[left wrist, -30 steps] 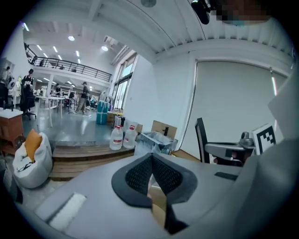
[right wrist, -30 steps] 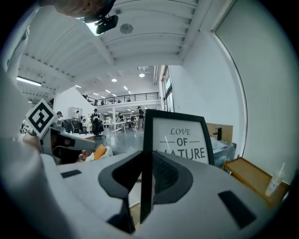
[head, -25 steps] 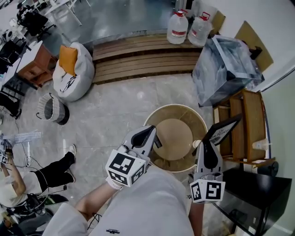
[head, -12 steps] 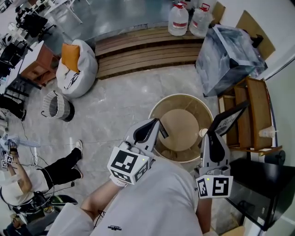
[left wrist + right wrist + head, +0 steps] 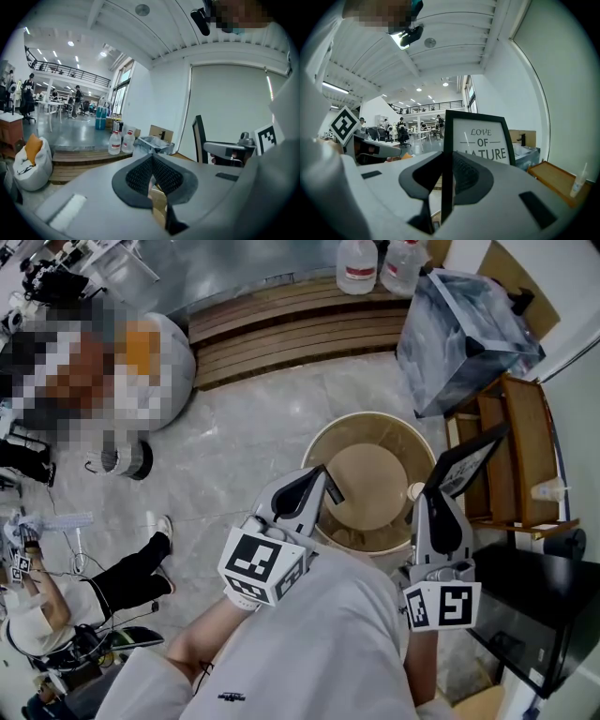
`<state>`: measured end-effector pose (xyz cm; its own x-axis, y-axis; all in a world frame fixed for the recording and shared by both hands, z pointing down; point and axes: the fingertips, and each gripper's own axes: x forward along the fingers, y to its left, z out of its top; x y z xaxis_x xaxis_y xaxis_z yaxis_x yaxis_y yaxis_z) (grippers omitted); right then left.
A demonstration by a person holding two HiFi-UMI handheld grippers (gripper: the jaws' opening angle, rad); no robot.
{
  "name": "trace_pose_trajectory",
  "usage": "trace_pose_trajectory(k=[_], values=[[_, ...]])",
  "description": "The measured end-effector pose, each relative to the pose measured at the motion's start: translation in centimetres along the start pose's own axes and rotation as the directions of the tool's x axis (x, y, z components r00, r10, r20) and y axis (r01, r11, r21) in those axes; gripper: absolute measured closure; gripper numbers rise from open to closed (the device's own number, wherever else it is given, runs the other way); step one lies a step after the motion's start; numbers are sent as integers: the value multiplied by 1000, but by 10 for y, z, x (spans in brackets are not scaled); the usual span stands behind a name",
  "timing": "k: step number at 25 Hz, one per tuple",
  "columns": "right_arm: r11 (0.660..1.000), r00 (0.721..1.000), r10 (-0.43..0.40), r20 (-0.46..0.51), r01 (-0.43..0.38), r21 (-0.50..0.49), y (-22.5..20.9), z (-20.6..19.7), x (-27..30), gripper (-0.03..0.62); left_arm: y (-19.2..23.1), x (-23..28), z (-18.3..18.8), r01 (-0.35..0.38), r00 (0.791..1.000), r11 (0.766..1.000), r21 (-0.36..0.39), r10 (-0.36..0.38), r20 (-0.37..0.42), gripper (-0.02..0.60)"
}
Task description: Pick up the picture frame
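Frame (image 5: 480,140): black border, white print reading "LOVE OF" above a half-hidden word. It is upright, off any surface, and faces the right gripper's camera.
Frame's place: in the head view it hangs tilted at the right rim of the table (image 5: 375,417), between the table and the rack (image 5: 518,456).
Right gripper (image 5: 444,180): its pads are clamped on the frame's left edge, low down, with the black border between them.
Left gripper (image 5: 151,174): its pads meet at the tips with nothing between them. It hangs over the table's near left rim, apart from the frame.
Table: round and tan with a raised rim. A small white thing sits near its right edge, too small to tell.
Rack: wooden, just right of the table.
Beyond the table: a wooden step (image 5: 281,329), two bottles (image 5: 358,263) and a wrapped box (image 5: 464,334).
Far left: a seated person (image 5: 84,596), well apart.
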<state>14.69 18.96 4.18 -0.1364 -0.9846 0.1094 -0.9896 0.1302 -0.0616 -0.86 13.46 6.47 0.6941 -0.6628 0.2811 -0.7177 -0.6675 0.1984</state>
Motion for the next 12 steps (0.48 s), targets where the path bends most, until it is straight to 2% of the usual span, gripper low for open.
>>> trace_pose_trajectory(k=[12], values=[[1000, 1000, -12, 0, 12, 22, -17, -6, 3, 537, -5, 15, -4, 6, 1000, 1000, 11, -5, -16, 589]])
